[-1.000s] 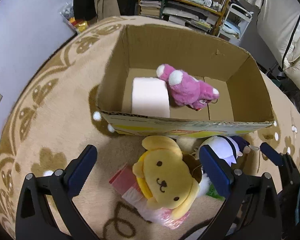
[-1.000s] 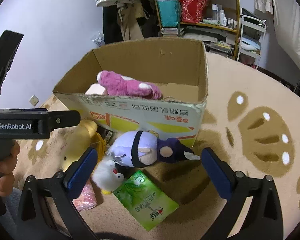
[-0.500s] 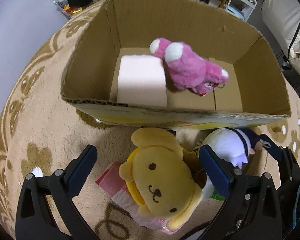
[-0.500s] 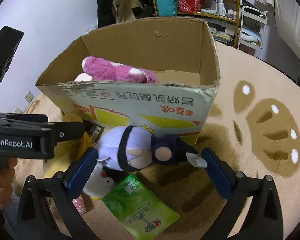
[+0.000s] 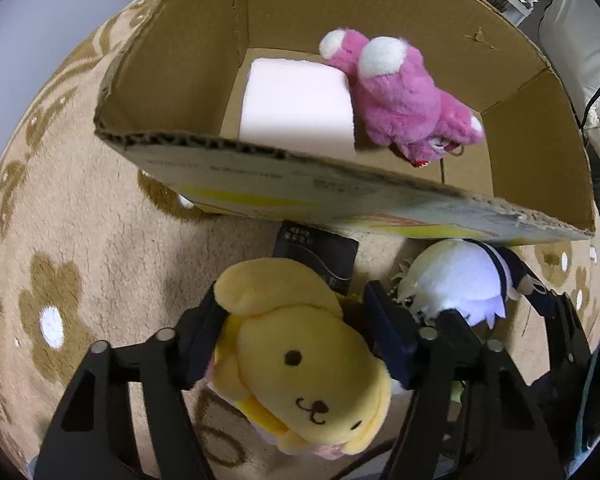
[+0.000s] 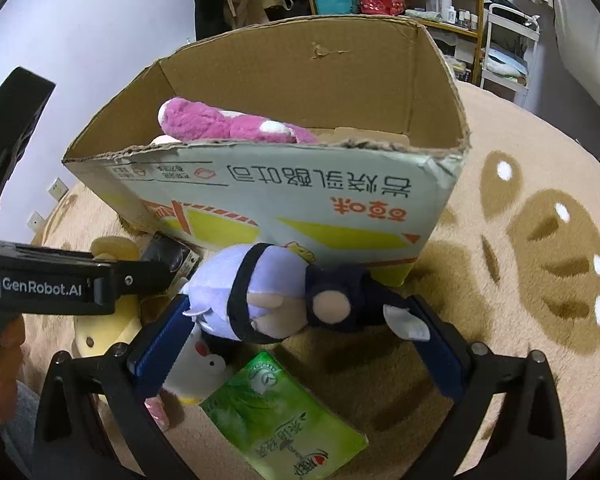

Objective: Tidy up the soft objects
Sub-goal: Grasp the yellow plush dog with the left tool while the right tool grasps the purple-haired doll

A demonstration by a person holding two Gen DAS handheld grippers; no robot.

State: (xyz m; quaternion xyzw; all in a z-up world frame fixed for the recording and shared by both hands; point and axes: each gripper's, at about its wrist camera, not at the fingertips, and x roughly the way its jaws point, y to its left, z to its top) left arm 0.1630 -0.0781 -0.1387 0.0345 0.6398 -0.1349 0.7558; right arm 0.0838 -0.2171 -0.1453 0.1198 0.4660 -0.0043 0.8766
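My left gripper (image 5: 296, 336) is shut on a yellow dog plush (image 5: 300, 356) just in front of the cardboard box (image 5: 340, 188). The box holds a pink bear plush (image 5: 404, 100) and a white foam block (image 5: 296, 108). My right gripper (image 6: 300, 332) straddles a lavender and navy plush (image 6: 276, 296) lying against the box front (image 6: 300, 200); its jaws are closing on it, with both pads at the plush's ends. The lavender plush also shows in the left wrist view (image 5: 460, 284).
A green packet (image 6: 280, 412), a small white penguin plush (image 6: 204, 368) and a black packet (image 5: 316, 252) lie on the beige patterned carpet (image 6: 540, 280). Shelves and a cart stand behind the box.
Both grippers moved forward toward the box. My left gripper closed on the yellow dog plush. My right gripper narrowed around the lavender plush.
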